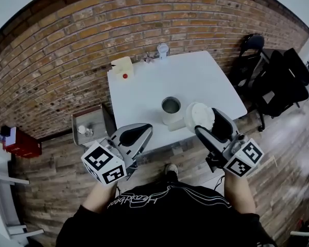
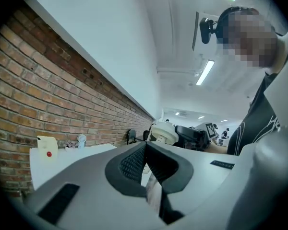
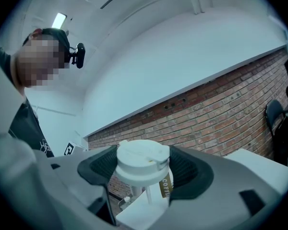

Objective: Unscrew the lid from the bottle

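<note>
Toward the near edge of the white table (image 1: 206, 81), the bottle (image 1: 170, 107) stands upright with its mouth open and its metal inside showing. Its white lid (image 1: 197, 115) is off and sits just to the right of the bottle's mouth. My right gripper (image 1: 208, 129) has it clamped, a jaw pressing on either side, as the right gripper view confirms. My left gripper (image 1: 143, 131) hangs off the table's front left, apart from the bottle, its jaws together with nothing between them. A cream box (image 1: 122, 67) with a red dot sits at the far left corner by the brick wall (image 1: 67, 45). A black chair (image 1: 252, 45) stands to the right.
</note>
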A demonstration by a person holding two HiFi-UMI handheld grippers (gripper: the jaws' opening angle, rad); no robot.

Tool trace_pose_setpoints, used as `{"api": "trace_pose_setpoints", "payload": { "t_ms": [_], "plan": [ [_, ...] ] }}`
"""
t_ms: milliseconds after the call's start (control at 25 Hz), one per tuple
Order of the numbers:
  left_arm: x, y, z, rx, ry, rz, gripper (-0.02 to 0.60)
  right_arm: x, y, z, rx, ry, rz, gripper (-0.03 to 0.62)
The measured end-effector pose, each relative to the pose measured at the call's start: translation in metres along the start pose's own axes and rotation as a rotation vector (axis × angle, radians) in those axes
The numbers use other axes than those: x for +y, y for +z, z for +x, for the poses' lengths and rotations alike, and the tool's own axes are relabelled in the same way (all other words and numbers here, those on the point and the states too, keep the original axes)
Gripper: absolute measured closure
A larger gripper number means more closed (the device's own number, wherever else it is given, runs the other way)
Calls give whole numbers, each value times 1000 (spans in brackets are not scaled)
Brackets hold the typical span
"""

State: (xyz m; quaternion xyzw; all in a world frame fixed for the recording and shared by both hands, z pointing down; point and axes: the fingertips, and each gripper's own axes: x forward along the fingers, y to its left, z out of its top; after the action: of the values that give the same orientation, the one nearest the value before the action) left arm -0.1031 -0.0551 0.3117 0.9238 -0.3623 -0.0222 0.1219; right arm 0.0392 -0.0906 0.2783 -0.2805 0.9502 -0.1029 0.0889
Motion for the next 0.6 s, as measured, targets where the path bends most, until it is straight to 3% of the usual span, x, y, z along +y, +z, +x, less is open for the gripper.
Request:
{"api": "trace_pose_setpoints", "payload": {
  "t_ms": [600],
  "plan": [
    [-39,-21,-26,63,-25,-5,552,42,-24,-41,1,-27,19,260]
  ]
}}
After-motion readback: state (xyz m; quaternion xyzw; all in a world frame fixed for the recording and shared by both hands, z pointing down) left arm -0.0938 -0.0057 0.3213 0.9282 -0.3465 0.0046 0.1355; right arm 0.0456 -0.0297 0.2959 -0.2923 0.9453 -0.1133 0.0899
